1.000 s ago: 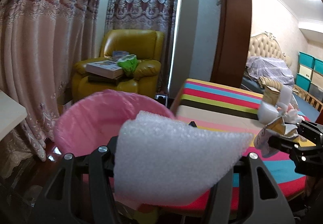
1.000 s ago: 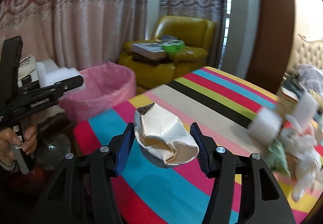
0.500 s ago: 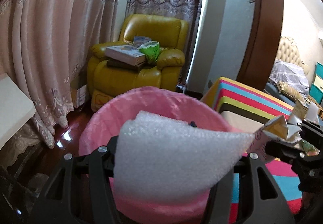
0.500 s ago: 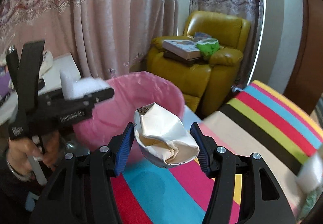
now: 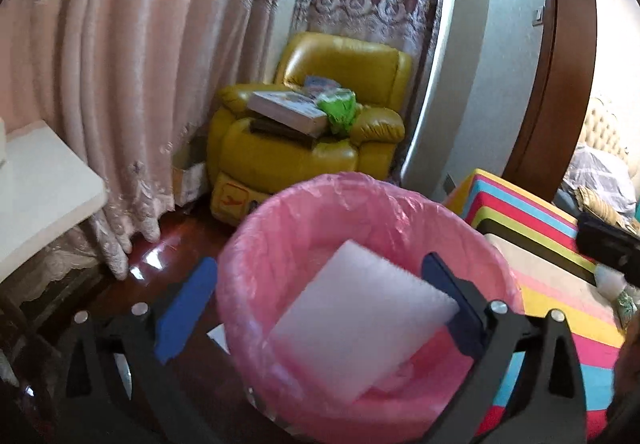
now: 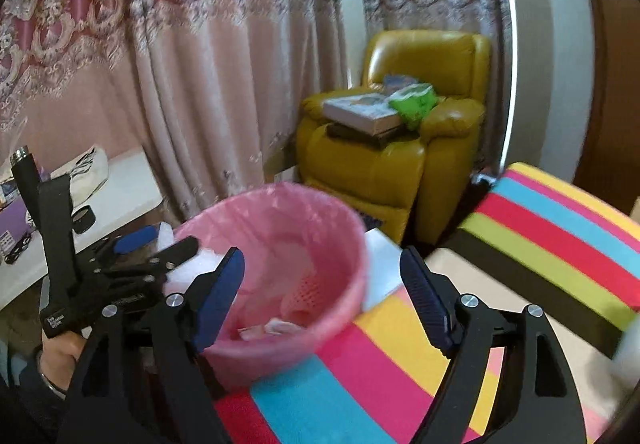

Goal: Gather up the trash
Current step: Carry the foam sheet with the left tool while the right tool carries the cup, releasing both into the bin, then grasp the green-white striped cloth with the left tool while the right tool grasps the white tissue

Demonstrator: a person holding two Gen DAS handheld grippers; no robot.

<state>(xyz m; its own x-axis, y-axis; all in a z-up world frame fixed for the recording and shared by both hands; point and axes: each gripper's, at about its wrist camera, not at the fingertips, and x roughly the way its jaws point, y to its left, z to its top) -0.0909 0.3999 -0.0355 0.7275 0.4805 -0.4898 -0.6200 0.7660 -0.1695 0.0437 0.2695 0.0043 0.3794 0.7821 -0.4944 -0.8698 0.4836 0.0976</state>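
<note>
A pink-lined bin (image 5: 320, 212) stands on the floor beside the striped table. My left gripper (image 5: 318, 304) hangs over the bin with its jaws opening wide. A white foam sheet (image 5: 360, 324) lies loose inside the bin below them, its corner close to the right pad (image 5: 452, 300). In the right wrist view, the left gripper (image 6: 160, 242) sits at the bin's (image 6: 280, 244) near rim, foam (image 6: 180, 274) beside it. My right gripper (image 6: 320, 298) is over the bin's table side, jaws opening, nothing between them. Pale scraps (image 6: 264, 326) lie at the bin's bottom.
The striped tablecloth (image 6: 540, 244) fills the right. A blurred white piece (image 6: 380, 264) shows between bin rim and table edge. Behind stand a yellow armchair (image 6: 400, 148) with books, and curtains. A white side table (image 5: 36, 196) is left. A hand (image 6: 60, 356) holds the left gripper.
Both grippers moved over the bin and opened. The foam sheet left the left jaws and dropped into the bin. The crumpled paper is gone from the right jaws.
</note>
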